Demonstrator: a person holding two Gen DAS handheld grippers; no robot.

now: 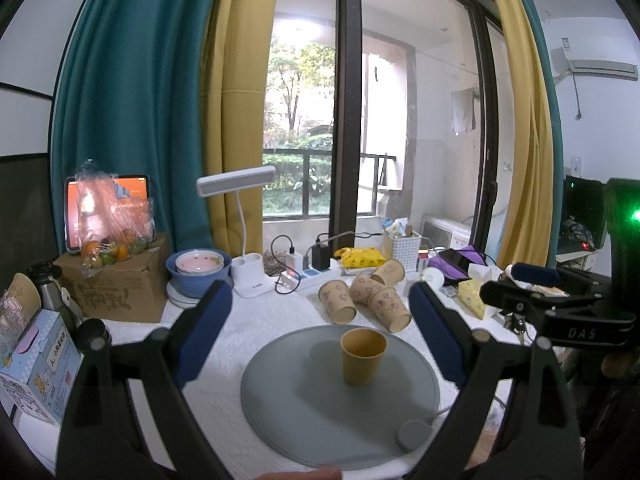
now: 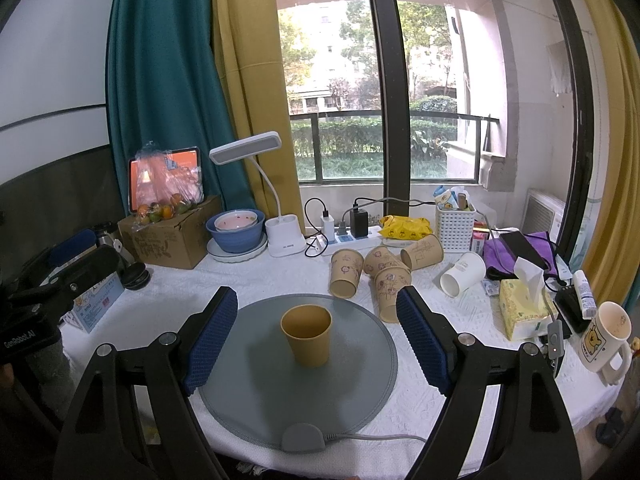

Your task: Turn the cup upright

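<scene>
Both tongs are spread wide and grasp nothing. The left tongs (image 1: 320,328) hover low over the near edge of the tabletop (image 1: 256,320), and the right tongs (image 2: 316,336) do the same from a spot further right; each frames the cup (image 2: 307,335) between its blue pads without touching it. The cup, plain mustard yellow, stands upright with its mouth open to the top, on a round grey mat (image 2: 256,392). Nothing lies between the tongs and the cup.

Just behind the mat lie four printed paper cups (image 2: 346,273) on their sides in a loose cluster, and one white paper cup (image 2: 463,273) lies tipped over to their right. Further right are a yellow tissue box (image 2: 520,312) and a cartoon mug (image 2: 604,336). Along the back stand a white desk lamp (image 2: 276,216), a power strip (image 2: 352,238) with chargers, a blue bowl (image 2: 236,236) holding a pink one, a white basket (image 2: 456,226), and a cardboard box (image 2: 172,236) with a bag of fruit on top.

The tabletop wears a white textured cloth. Behind it, teal and yellow curtains flank a large window (image 2: 380,80) onto a balcony and trees.
</scene>
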